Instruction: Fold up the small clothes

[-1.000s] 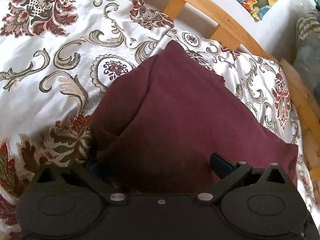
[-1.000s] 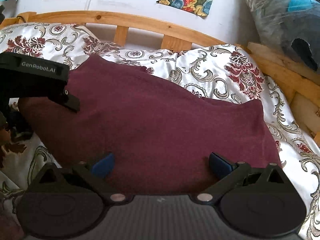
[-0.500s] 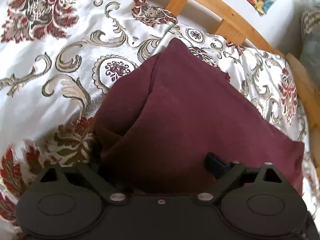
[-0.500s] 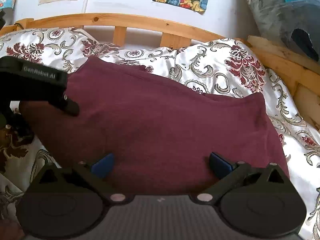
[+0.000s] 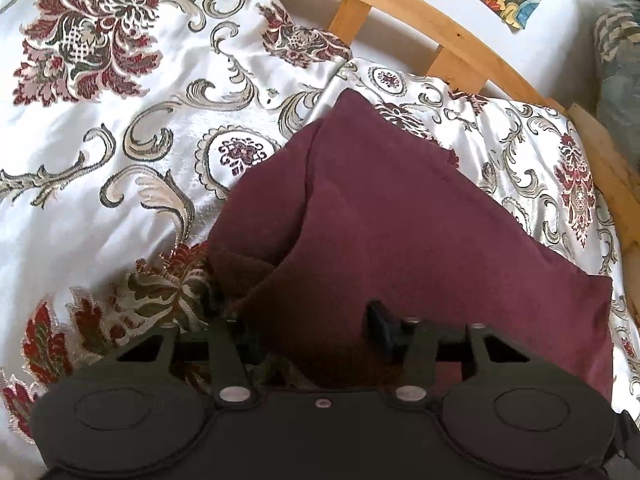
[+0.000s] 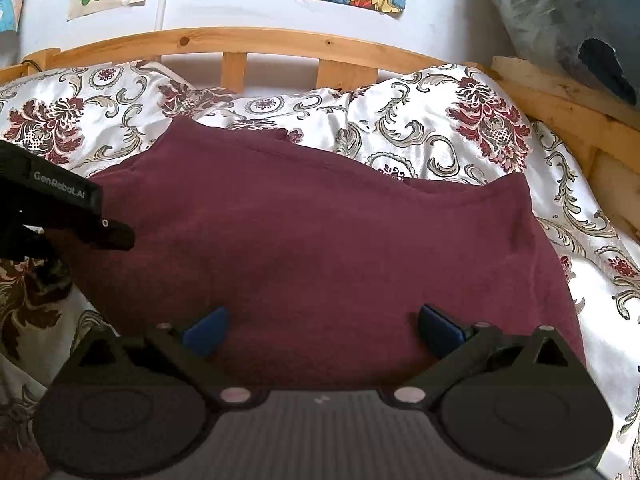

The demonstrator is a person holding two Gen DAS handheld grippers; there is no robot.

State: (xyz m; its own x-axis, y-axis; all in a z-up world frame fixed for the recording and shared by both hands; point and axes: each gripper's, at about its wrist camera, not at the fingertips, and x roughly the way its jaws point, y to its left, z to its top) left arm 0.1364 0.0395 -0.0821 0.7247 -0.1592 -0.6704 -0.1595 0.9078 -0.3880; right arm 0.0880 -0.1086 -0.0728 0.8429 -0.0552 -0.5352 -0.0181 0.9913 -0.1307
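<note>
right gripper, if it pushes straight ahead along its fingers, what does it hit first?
Most likely the maroon garment. The right gripper has its jaws open, its near edge between them, and points down across it. Beyond lie the patterned bedspread and the wooden bed rail. Depth is hard to judge.

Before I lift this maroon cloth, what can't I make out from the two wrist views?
- Left wrist view: the left gripper is closing over the maroon cloth's near edge; its left finger is buried in the fold, so pad contact is unclear.
- Right wrist view: the right gripper body hides the near hem.
- Both views: the garment type is unreadable while folded.
</note>
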